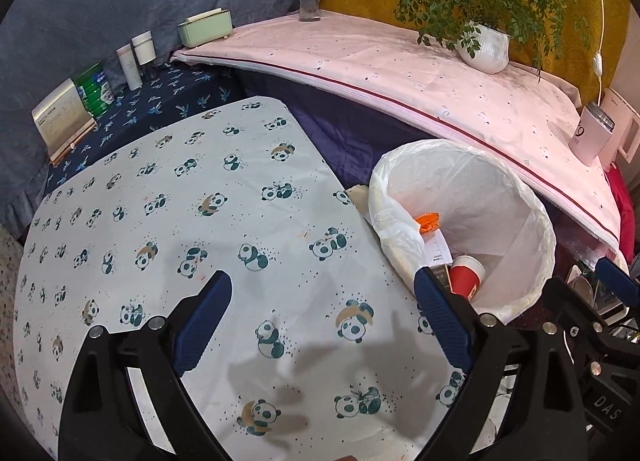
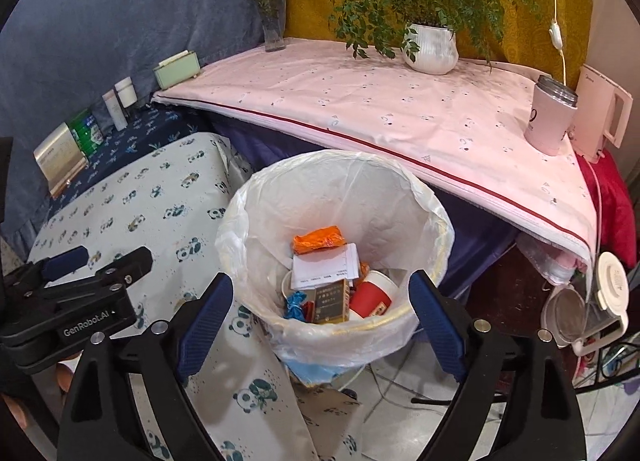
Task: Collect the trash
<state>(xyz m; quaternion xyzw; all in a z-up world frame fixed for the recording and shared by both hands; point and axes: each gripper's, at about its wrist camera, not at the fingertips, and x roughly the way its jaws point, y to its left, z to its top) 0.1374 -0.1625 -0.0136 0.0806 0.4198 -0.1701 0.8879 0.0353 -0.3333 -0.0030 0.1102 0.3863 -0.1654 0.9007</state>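
Note:
A bin lined with a white plastic bag (image 2: 400, 197) stands beside the panda-print table (image 1: 168, 197). Inside lie an orange wrapper (image 2: 318, 239), a white paper slip (image 2: 324, 265), a brown box (image 2: 331, 301), a red paper cup (image 2: 372, 297) and a blue wrapper (image 2: 295, 303). My right gripper (image 2: 322, 301) is open and empty, hovering above the bin's near rim. My left gripper (image 1: 322, 299) is open and empty over the table, left of the bin (image 1: 500, 181); it also shows in the right wrist view (image 2: 76, 261). The red cup (image 1: 466, 273) and orange wrapper (image 1: 427, 220) show in the left view.
A pink-covered table (image 2: 380, 113) behind the bin holds a potted plant (image 2: 432, 45), flower vase (image 2: 274, 27), green box (image 2: 176, 69), pink tumbler (image 2: 550, 119) and kettle (image 2: 604, 113). Jars and a green can (image 1: 96, 87) stand on a dark-blue cloth. An open kettle (image 2: 576, 309) sits low right.

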